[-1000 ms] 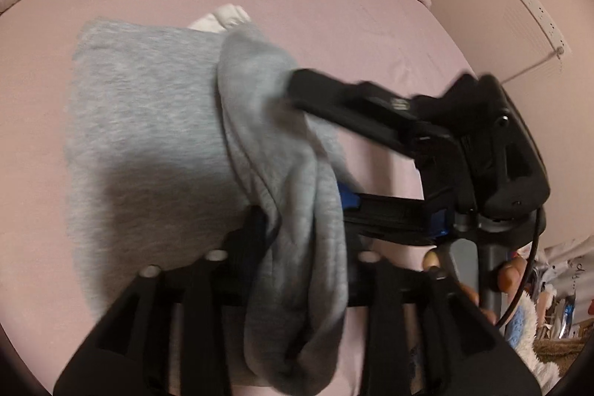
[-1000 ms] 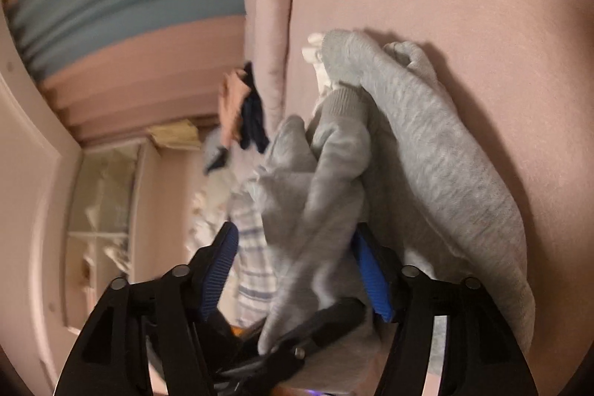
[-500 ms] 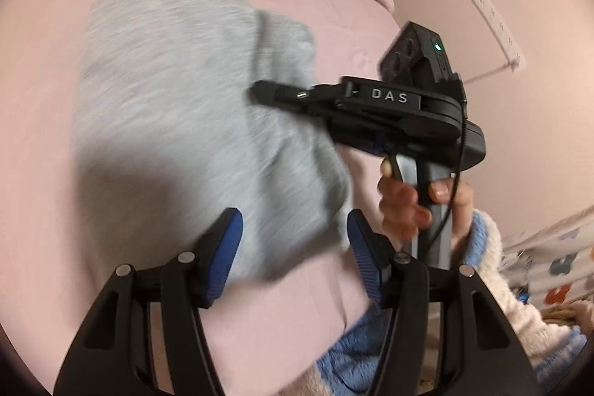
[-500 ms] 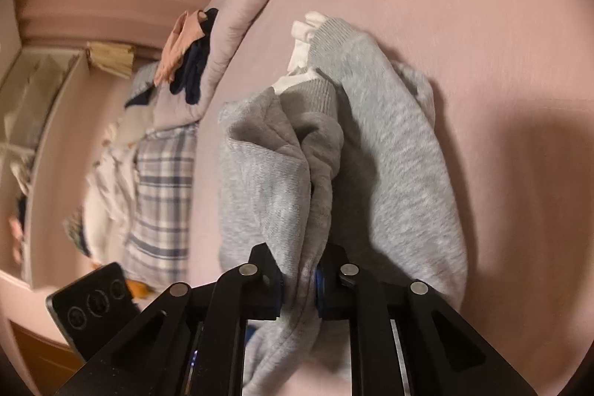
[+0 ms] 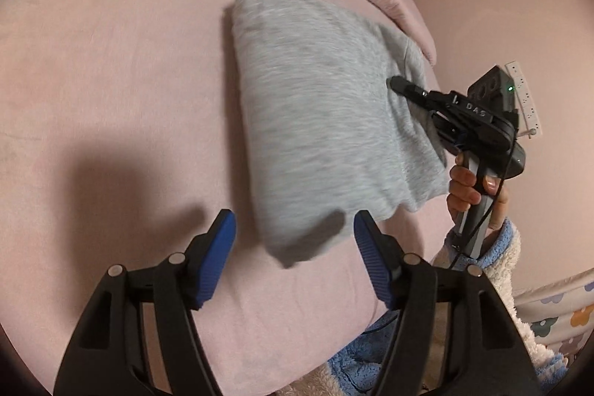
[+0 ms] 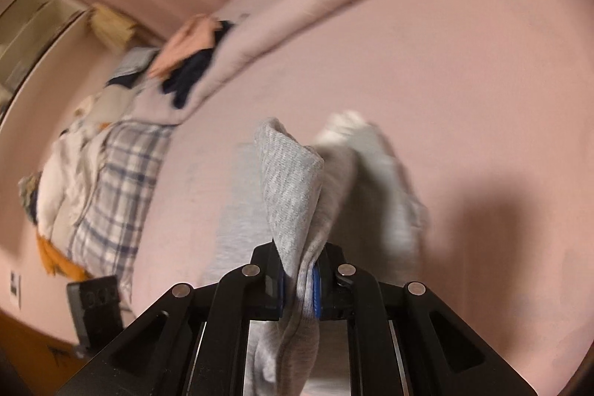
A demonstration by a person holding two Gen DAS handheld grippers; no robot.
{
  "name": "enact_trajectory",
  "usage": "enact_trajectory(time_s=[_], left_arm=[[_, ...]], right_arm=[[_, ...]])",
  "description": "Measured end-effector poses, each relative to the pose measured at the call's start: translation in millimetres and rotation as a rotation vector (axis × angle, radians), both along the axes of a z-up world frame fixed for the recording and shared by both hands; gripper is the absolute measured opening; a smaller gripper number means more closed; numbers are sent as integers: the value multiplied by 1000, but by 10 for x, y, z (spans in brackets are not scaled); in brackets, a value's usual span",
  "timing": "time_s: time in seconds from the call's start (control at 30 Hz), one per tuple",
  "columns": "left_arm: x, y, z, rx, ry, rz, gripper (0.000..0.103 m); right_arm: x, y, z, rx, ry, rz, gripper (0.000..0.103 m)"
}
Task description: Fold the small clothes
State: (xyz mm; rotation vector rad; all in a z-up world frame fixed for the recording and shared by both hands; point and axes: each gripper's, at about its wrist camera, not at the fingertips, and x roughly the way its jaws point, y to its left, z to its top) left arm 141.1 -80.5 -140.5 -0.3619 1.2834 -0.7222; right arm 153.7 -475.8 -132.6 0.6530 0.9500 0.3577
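Grey knit garment (image 5: pixel 319 121) hangs over the pink bed (image 5: pixel 111 62), its 3 o'clock edge pinched in the right hand-held gripper (image 6: pixel 299 288). Left hand-held gripper (image 5: pixel 293 247), at 6 o'clock, is opening, clear of the cloth.

My garment (image 5: pixel 326 121) was grey, the sheet (image 5: pixel 111 62) pink, my pads (image 5: pixel 222 247) blue, my sleeve (image 5: pixel 501 247) blue and cream, one cloth (image 6: pixel 111 192) checked blue-white.

Grey marl garment (image 5: pixel 326 121), soft knit with a ribbed edge (image 6: pixel 293 180), folded over on itself (outline blurred), hanging lifted above the pink bed sheet (image 5: pixel 111 62) by one edge.
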Motion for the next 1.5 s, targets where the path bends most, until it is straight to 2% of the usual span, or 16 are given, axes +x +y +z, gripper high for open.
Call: enact_trajectory(time_s=[0.23, 0.33, 0.5, 0.6, 0.67, 0.7, 0.77, 0.8, 0.93, 1.03, 1.07, 1.1, 1.2, 1.3, 1.43, 1.5], left_arm=[[319, -275, 160, -42, -18, 28, 64], [369, -403, 250, -59, -44, 28, 64], [489, -493, 274, -51, -77, 21, 64], [523, -469, 318, -20, -112, 26, 64], [524, -484, 348, -2, -136, 21, 64], [519, -498, 358, 7, -146, 15, 64], [482, -498, 346, 14, -158, -2, 46], [474, -525, 323, 14, -158, -14, 41], [384, -662, 200, 44, -170, -64, 21], [260, -692, 70, 80, -206, -82, 20], [236, -689, -25, 93, -197, -84, 17], [209, -655, -114, 97, -179, -81, 16], [279, -591, -234, 82, -146, -54, 5], [376, -492, -278, 26, -70, -23, 4], [279, -421, -204, 23, -87, -23, 3], [206, -405, -122, 25, -104, -31, 7]], right_arm=[[32, -101, -474, 72, 87, -34, 12], [20, -128, -523, 114, 99, -46, 13], [-102, -226, -384, 95, 87, -65, 29], [-290, -313, -182, 28, 54, -126, 42], [-450, -345, -16, -34, 0, -157, 42], [-519, -328, 58, -49, -32, -150, 42], [-715, -196, 241, -81, -128, -115, 38], [-782, -123, 281, -77, -155, -91, 29], [-925, 243, 195, -51, -159, 36, 22], [-941, 360, -31, -104, -94, 59, 20], [-940, 345, -131, -132, -57, 43, 16], [-937, 311, -234, -140, -20, 24, 1], [-947, 140, -463, -42, 39, -22, 0], [-925, 107, -444, -17, 36, -39, 0], [-989, 191, -350, -50, 12, -28, 0], [-1066, 195, -264, -38, -12, -21, 0]])
